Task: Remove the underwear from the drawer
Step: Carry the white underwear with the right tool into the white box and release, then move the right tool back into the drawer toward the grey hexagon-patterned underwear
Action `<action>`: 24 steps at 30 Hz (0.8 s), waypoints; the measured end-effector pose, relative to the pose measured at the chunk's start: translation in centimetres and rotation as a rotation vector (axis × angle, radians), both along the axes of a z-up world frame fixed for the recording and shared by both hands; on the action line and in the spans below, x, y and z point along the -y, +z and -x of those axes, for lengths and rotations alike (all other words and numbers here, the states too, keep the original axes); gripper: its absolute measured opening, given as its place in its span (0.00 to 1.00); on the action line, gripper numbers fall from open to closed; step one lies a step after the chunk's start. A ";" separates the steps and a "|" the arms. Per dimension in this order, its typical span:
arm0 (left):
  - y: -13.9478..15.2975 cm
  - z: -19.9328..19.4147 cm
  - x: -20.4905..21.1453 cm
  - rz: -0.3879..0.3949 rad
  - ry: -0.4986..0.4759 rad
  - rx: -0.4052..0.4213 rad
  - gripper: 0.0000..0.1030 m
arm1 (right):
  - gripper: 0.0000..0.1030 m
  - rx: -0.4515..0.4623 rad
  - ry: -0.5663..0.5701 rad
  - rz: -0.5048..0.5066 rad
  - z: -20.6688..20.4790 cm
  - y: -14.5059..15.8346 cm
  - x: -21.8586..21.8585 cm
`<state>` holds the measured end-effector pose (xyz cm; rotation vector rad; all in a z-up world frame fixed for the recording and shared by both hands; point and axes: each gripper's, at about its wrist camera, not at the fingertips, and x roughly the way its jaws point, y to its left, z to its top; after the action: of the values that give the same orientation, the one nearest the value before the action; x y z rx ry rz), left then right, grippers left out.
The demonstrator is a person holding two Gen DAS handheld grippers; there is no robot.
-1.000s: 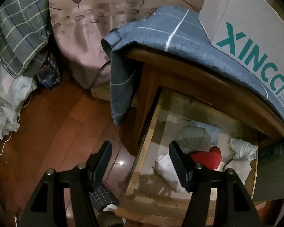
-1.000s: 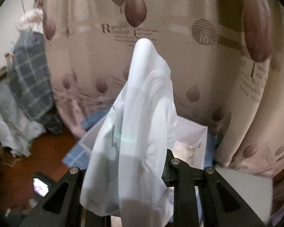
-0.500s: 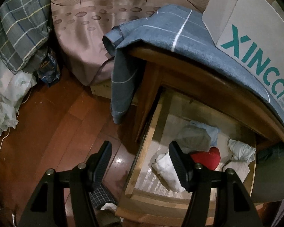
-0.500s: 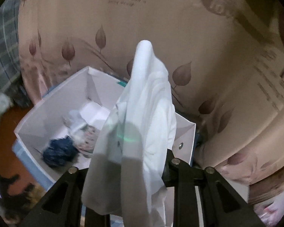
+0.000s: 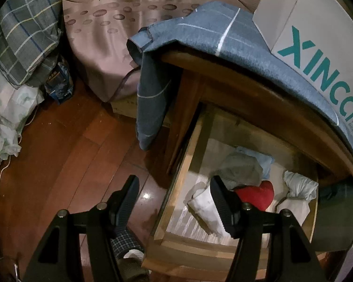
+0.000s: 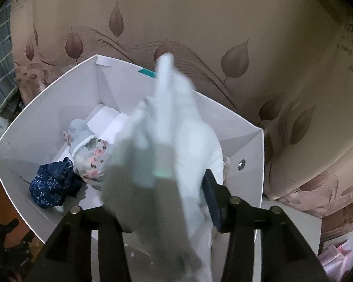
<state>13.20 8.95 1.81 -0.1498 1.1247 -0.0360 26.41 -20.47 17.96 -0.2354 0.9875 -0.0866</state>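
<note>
The left tongs [image 5: 173, 201] are hanging half open and empty, one finger over the wooden floor [image 5: 58, 152], the other over the open drawer [image 5: 176, 188]. Lying in that drawer are a white piece [image 5: 203, 203], a grey one [image 5: 241, 170] with light blue behind it, a red one [image 5: 258, 193] and pale bundles [image 5: 298, 185] at the right. Over to the right tongs [image 6: 162, 188]: their jaws have just been opening, and the white underwear [image 6: 176, 127] is standing between them, blurred, long axis upright with its narrow end pointing up, no longer visibly pinched. It is sitting above the white box [image 6: 47, 108], where a dark blue dotted piece [image 6: 51, 185] and a floral one [image 6: 91, 155] are lying.
</note>
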 end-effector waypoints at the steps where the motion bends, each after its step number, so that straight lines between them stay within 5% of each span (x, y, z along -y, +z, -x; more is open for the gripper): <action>1: 0.0 0.0 0.0 -0.001 0.001 -0.001 0.62 | 0.53 0.006 -0.003 0.000 0.2 0.0 0.0; 3: 0.0 0.0 0.1 -0.006 0.003 0.002 0.62 | 0.60 0.018 -0.002 -0.009 0.8 0.1 -0.1; 24: -0.4 0.0 -0.1 0.002 0.003 -0.014 0.62 | 0.59 0.015 0.048 -0.010 3.5 0.2 -2.6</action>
<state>13.24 9.01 1.44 -0.1539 1.1379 -0.0336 22.93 -17.83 18.16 -0.2489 0.9663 -0.0395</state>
